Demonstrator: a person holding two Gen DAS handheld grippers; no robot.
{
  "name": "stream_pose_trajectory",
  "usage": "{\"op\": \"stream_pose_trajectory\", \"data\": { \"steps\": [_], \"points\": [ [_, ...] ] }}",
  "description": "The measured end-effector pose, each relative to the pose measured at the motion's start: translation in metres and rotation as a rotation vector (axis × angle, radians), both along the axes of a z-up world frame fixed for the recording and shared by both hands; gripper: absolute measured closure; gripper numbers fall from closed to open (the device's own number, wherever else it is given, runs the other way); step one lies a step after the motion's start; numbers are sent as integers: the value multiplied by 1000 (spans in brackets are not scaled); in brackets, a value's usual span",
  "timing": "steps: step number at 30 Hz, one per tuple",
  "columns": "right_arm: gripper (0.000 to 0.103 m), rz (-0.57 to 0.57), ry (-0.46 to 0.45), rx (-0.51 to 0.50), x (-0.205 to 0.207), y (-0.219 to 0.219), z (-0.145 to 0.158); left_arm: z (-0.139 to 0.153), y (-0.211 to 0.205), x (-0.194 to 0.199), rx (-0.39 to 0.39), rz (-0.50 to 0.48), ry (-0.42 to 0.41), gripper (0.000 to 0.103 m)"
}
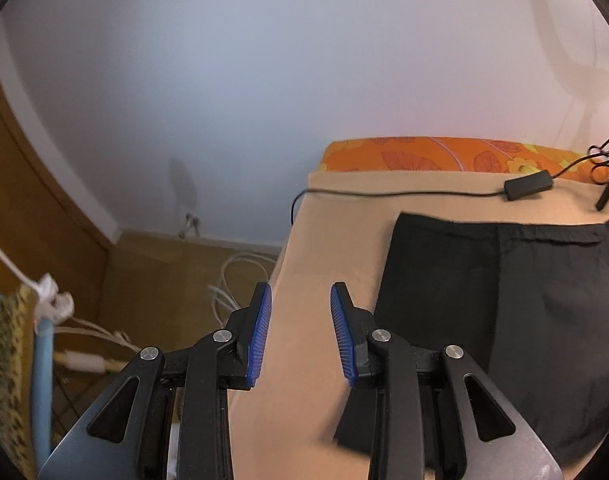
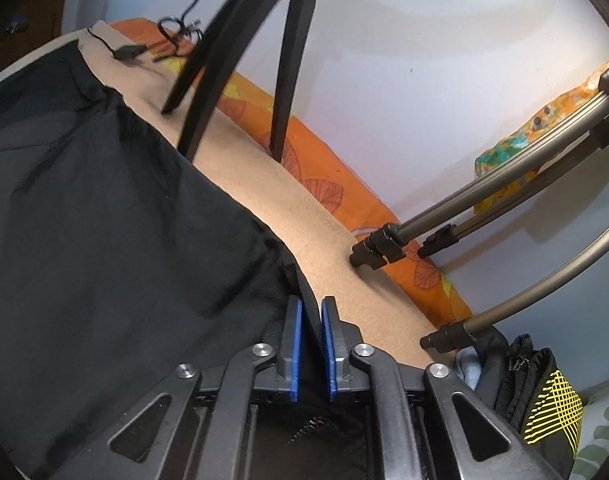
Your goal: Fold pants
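Note:
The black pants (image 1: 524,304) lie spread flat on a beige cloth surface (image 1: 316,264), to the right in the left wrist view. My left gripper (image 1: 300,300) is open and empty, above the beige surface just left of the pants' edge. In the right wrist view the pants (image 2: 104,220) fill the left side. My right gripper (image 2: 311,312) is shut on a fold of the pants' edge, which runs between the blue pads (image 2: 295,340).
A black cable with a small box (image 1: 528,184) lies at the far edge by an orange patterned sheet (image 1: 424,154). Black tripod legs (image 2: 284,80) and grey tripod legs (image 2: 464,216) stand on the surface. White cables (image 1: 228,280) lie on the floor at left.

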State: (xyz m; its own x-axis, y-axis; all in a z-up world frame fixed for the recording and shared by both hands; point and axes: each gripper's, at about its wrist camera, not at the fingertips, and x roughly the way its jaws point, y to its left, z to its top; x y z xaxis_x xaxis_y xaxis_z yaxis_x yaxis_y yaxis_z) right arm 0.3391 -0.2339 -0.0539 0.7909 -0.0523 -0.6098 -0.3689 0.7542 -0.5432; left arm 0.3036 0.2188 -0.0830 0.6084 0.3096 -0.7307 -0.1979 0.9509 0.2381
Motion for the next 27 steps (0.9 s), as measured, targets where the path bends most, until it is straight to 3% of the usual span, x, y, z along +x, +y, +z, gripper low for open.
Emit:
{"op": "stream_pose_trajectory", "data": {
  "steps": [1, 2, 8, 12, 20, 27],
  "points": [
    [68, 4, -11, 9, -5, 1, 5, -1, 0, -6, -18, -2, -1, 73],
    [64, 8, -26, 20, -10, 1, 10, -2, -1, -16, -32, -13, -3, 73],
    [61, 75, -44, 128, -58, 4, 38, -9, -40, -61, -79, -146, 10, 73],
    [61, 196, 0, 201, -115, 21, 42, -12, -76, -87, -155, -247, 14, 73],
    [51, 385, 135, 217, -185, 57, 9, -18, -158, -117, -259, -464, 77, 73],
    [53, 438, 175, 113, -191, 91, -25, -26, -204, -119, -311, -577, 126, 73]
  ]
}}
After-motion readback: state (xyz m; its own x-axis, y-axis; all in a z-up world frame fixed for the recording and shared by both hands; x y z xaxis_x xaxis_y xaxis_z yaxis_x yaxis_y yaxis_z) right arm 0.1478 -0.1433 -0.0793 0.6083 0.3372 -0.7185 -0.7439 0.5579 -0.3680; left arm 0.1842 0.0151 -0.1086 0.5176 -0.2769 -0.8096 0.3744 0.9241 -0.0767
